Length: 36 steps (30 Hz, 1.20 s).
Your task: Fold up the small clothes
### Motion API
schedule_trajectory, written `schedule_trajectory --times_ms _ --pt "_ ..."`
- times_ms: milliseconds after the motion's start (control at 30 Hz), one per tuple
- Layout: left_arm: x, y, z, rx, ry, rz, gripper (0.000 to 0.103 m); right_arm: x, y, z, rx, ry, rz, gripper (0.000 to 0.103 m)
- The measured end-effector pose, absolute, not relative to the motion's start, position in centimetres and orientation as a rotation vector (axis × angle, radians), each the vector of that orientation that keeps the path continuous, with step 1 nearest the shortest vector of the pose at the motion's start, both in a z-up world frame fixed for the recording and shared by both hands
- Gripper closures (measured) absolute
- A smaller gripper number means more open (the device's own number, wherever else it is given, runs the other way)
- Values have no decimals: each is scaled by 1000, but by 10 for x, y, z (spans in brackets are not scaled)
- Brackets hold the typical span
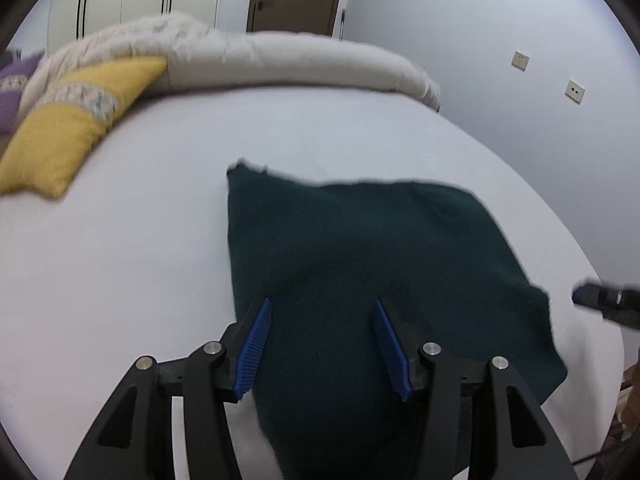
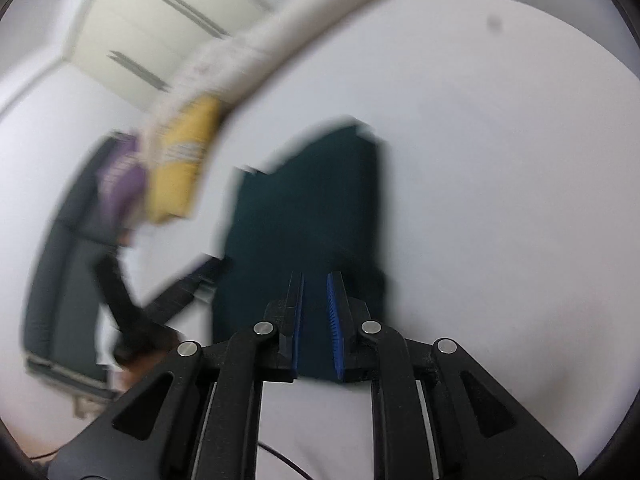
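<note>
A dark green cloth point(image 1: 360, 248) lies spread on the white bed sheet point(image 1: 140, 240). My left gripper point(image 1: 322, 304) is open, its blue pads over the cloth's near part, nothing between them. In the blurred right wrist view the same cloth point(image 2: 312, 208) lies ahead. My right gripper point(image 2: 316, 280) stands over the cloth's near edge with a narrow gap between its blue pads; whether cloth is pinched there is not clear. The right gripper's tip point(image 1: 600, 300) shows at the right edge of the left wrist view, just off the cloth's right corner.
A yellow cushion point(image 1: 68, 128) and a purple one point(image 1: 12, 88) lie at the far left of the bed. A rolled beige duvet point(image 1: 260, 60) runs along the far side. A wall with sockets point(image 1: 520, 60) is on the right. The left gripper's arm point(image 2: 160, 300) shows left of the cloth.
</note>
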State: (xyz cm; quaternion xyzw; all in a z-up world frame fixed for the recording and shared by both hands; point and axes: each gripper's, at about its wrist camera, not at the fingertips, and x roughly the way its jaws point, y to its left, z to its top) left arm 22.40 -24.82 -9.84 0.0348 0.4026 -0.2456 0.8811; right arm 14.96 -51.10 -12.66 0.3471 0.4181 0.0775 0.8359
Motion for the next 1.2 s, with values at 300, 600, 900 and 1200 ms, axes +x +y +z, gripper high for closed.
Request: schedule_trajectory --times_ms 300,600,900,1200 --pt "246 -266 -125 157 911 -519 44 192 -525 -211 899 967 210 103" --pt "250 -265 -128 157 914 -522 43 169 -530 -158 773 881 131 90" --pt "248 -265 -128 159 912 -530 43 267 -492 -140 626 1068 244 50" --pt "249 -264 -131 129 891 -550 42 277 -552 -165 805 932 200 65"
